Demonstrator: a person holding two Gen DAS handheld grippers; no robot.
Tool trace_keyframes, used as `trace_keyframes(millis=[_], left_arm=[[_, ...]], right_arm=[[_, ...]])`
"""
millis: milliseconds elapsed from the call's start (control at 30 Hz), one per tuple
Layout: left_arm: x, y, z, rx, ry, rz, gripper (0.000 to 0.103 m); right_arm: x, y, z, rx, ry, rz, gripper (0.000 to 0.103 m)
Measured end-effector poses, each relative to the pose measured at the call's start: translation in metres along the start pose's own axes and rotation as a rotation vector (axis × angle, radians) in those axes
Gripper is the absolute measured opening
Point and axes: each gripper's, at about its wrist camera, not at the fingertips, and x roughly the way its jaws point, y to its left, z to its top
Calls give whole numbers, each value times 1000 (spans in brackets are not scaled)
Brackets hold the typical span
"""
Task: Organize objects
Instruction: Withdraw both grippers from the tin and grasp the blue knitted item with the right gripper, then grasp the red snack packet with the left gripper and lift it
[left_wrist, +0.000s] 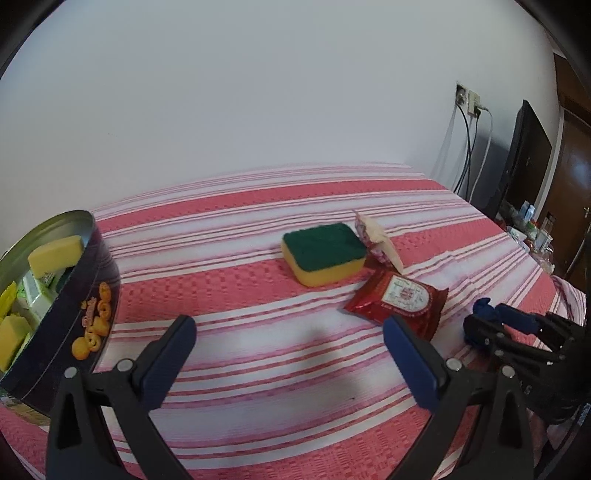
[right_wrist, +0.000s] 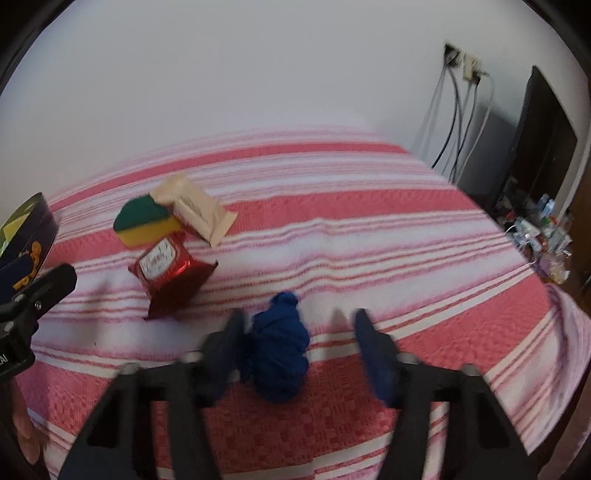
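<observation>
We are hovering the right tool (right_wrist: 299, 347) over a bunched blue cloth (right_wrist: 280, 354) lying on the striped bed (right_wrist: 369, 229); its jaws are standing apart around the cloth, not pressing. The cloth looks soft and light; pinching its thick middle seems best.

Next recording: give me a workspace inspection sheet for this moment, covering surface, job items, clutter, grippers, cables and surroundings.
Surface: bed with red and white striped cover, fairly flat.
Job's things: green and yellow sponge, red packet, beige packet and blue cloth bundle lie on the cover; round cookie tin at left already holds sponges and packets.
Clutter: small bottles and items beside the bed at right.
Grippers: left hand-held gripper open, nothing between its fingers; right hand-held gripper open around the blue cloth bundle, not gripping it.
Cables: several hang from wall sockets.
Surroundings: white wall, dark furniture at right.
</observation>
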Motion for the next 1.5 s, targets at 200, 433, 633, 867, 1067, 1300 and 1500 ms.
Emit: trace_keyframes(millis=[200,433,633,867,1067,1300,1500], left_arm=[[8,-12,3,10,18,-12,102],[14,-23,5,22,33,-24,102],[21,-47,8,90,49,-37,102],[46,-64,18,114,115,-50,98],[60,-72,21,137,159,-29,84],[59,-71,21,123,162,-46,84],[68,-68,21,93,204,-96,50]], right_arm=[[-4,0,4,-6,-23,6,34],[-7,-17,7,28,-48,30,33],[-17,-28,12,49,-106,14,33],[-5,-38,25,86,-109,-34,33],[1,-35,35,89,-109,-48,33],[-1,-32,38,82,-115,-47,33],[-4,-25,36,54,-127,-67,33]])
